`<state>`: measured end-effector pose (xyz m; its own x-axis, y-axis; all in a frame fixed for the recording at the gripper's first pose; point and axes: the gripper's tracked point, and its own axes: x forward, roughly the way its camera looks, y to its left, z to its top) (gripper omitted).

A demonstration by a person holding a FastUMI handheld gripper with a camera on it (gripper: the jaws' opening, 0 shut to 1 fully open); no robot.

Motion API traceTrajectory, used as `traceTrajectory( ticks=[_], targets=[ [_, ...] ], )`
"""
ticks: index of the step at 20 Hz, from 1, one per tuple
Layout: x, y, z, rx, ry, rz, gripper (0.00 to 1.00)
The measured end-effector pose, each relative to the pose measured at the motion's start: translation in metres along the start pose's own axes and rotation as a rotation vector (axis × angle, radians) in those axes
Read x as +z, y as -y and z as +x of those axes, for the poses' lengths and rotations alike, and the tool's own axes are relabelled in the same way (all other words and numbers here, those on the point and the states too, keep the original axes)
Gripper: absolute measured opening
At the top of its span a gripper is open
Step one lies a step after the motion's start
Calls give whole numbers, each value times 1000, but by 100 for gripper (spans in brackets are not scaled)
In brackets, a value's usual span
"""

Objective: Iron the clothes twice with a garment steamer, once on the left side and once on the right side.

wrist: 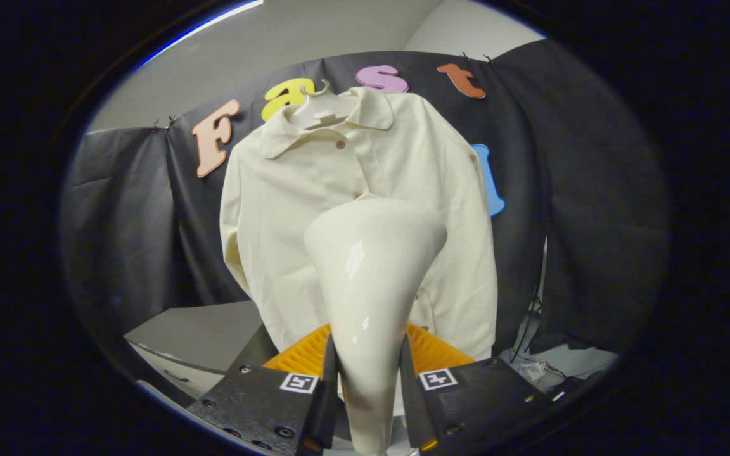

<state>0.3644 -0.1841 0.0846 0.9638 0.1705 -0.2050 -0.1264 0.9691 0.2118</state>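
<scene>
The gripper [368,386] is closed on the steamer [371,278], both fingers pressing its narrow handle, its wide head flaring up just beyond them. The shirt [352,209] hangs on a hanger [315,95] against the booth wall, at 12 o'clock from the steamer. The head seems close to the shirt's front; contact is unclear. A pale surface [200,332] sits at 9 o'clock, low.
</scene>
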Motion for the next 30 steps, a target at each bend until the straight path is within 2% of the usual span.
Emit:
traceTrajectory(
  ticks=[4,8,11,14,17,20,26,30],
  targets=[
    [55,40,35,-57,85,17,44],
    [93,70,61,-86,109,9,44],
    [126,73,84,-86,130,32,44],
    [142,65,103,-65,137,23,45],
    [141,64,116,-70,118,26,45],
    [118,64,125,-61,73,6,45],
    [87,74,125,-58,75,57,45],
    [41,91,118,-76,20,83,45]
  ],
)
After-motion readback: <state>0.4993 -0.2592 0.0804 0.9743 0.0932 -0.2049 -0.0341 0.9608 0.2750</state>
